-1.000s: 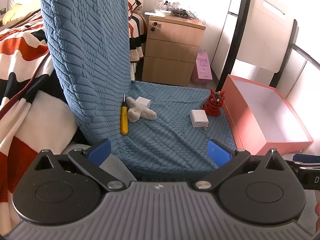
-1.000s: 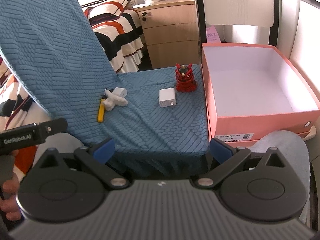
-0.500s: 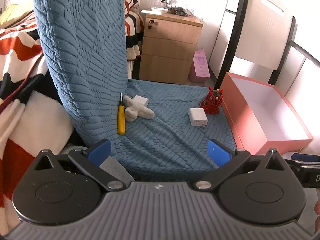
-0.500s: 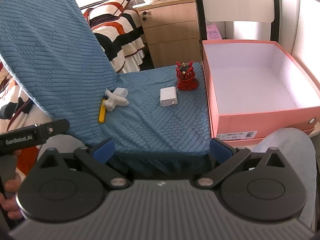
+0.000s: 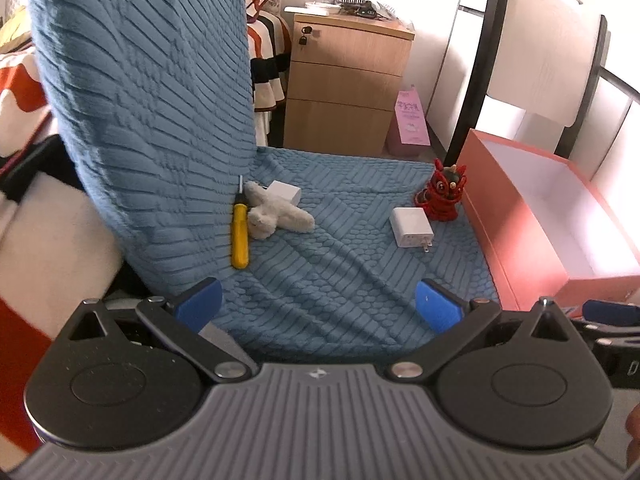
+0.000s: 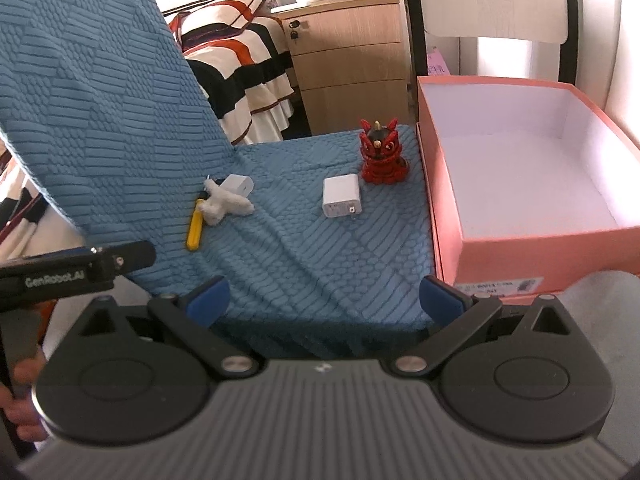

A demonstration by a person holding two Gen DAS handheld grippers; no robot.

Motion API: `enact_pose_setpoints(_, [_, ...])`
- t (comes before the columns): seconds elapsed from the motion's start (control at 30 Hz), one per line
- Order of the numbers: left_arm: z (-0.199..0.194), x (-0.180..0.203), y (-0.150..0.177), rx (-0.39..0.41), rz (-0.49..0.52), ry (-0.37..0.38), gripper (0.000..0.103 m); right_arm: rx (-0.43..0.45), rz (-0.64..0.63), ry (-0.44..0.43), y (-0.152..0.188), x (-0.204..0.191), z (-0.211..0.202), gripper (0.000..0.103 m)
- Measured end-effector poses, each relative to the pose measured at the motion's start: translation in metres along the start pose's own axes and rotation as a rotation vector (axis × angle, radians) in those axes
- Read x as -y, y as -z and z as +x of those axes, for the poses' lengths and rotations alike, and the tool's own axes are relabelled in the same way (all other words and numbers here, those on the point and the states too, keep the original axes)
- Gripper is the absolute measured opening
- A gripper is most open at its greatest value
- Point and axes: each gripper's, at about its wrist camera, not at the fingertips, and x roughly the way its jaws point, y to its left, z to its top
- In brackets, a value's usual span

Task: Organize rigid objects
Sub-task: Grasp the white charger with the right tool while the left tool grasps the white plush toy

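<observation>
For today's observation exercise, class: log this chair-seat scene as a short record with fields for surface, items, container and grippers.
surface: blue textured fabric chair cover
items on seat: yellow-handled screwdriver; white plush toy; small white cube charger behind the toy; flat white plug adapter; red lion-dance figurine, upright
container: open pink cardboard box, beside the seat, nothing seen inside
left gripper: open, holding nothing
right gripper: open, holding nothing

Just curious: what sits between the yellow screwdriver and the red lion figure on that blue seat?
A white plush toy, a small charger behind it, then a white plug beside the figure; both views show it.
</observation>
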Motion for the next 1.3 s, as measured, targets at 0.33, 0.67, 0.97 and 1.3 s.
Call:
enact_pose_setpoints(0.33, [0.048, 0.009, -0.023, -0.005, -0.011, -0.017, 0.103, 0.054, 0.004, -0.036, -0.004, -0.002, 0.022, 0.103])
enact_pose_setpoints(0.67, [0.11, 0.009, -0.025, 0.034, -0.063, -0.009, 0.103, 0.109, -0.065, -0.046, -0.011, 0.002, 0.06, 0.087])
enact_pose_setpoints(0.97, [0.156, 0.01, -0.025, 0.058, 0.06, -0.1, 0.103, 0.164, -0.13, -0.028, -0.024, 0.013, 0.091, 0.067])
enact_pose_setpoints(1.3, [0.205, 0.005, -0.031, 0.052, 0.195, -0.185, 0.1, 0.129, -0.209, -0.042, -0.045, 0.0, 0.143, 0.056])
